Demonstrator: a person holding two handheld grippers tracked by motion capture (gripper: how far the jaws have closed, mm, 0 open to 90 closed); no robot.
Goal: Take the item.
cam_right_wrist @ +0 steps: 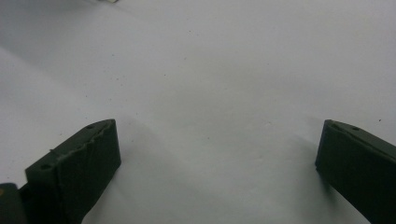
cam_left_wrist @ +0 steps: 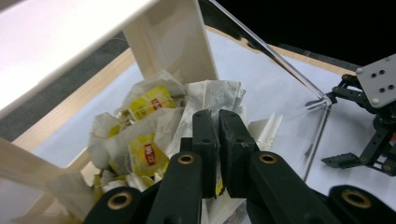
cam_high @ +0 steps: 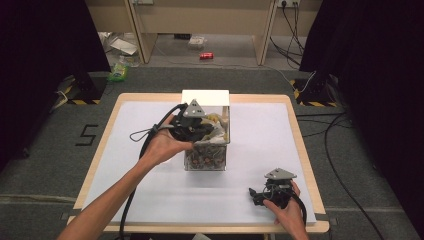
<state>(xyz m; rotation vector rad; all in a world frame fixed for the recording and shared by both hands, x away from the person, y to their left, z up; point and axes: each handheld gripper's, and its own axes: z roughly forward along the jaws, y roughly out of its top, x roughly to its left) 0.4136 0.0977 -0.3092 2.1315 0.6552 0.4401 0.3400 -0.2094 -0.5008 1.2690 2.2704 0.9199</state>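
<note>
Reaching into the clear box [cam_high: 207, 150], the left gripper [cam_high: 196, 124] has its jaws nearly together among the tea bags [cam_left_wrist: 148, 154]. In the left gripper view a sliver of yellow and white paper sits between the pads, so it appears pinched on one tea bag, though the jaws hide how firm the hold is. The bags lie heaped in the box, yellow-labelled paper packets crumpled against each other; the gripper comes in from above, likely because the open top is the one way in. The white lid [cam_high: 205, 97] stands up at the far side of the box, out of the way.

The right gripper [cam_high: 260, 192] rests low near the table's near right corner, well apart from the box. Its jaws stand wide with nothing between them, just bare sheet below. It looks parked, perhaps waiting to take or steady something.

The table [cam_high: 107, 112] is pale wood covered by a white sheet [cam_high: 260, 135], smooth and uncluttered. Grey carpet surrounds it. Dark curtains [cam_high: 370, 60] hang at both sides; cables [cam_high: 340, 150] trail over the floor at right, and a red can [cam_high: 206, 55] lies beyond, under a wooden desk.
</note>
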